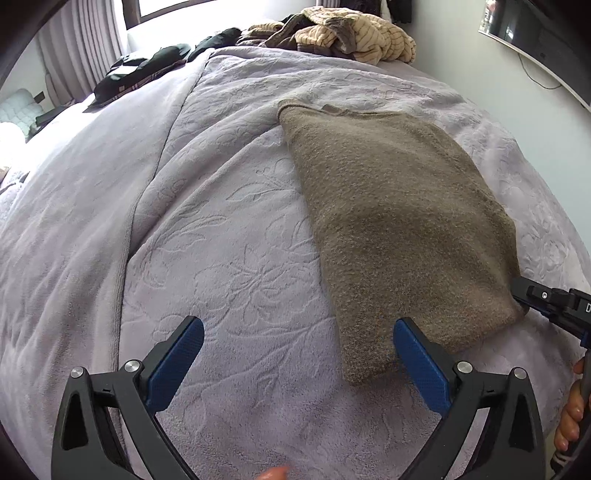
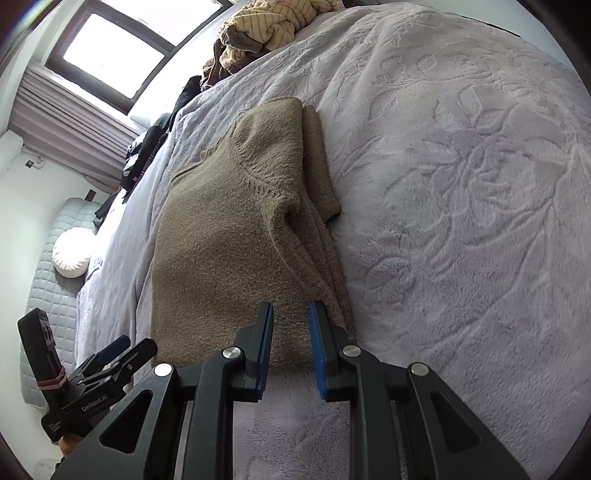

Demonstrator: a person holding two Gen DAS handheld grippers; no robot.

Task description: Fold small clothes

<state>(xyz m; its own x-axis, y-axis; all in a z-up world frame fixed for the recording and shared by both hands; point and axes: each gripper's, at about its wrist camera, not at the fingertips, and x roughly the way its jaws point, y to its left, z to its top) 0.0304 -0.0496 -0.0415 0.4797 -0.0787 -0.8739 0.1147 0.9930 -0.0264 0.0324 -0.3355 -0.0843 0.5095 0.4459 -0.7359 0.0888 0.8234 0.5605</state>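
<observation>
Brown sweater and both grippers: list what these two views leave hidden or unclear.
- Brown sweater: its underside and inner folded layers, covered by the top layer in both views.
- Right gripper: whether its pads pinch the sweater's near edge or just straddle it, right wrist view; in the left wrist view the frame edge cuts it off.
- Left gripper: open over the blanket.
- Clothes pile: items too tangled to tell apart.

Left gripper at 6 o'clock – jaws wide, nothing between them, only lilac bedspread below. Folded brown sweater runs from centre to 4 o'clock; its near corner sits just beside the right-hand pad. Right gripper enters at 3–4 o'clock, tip at the sweater's edge. Clothes pile at 12 o'clock, dark garments at 11.
</observation>
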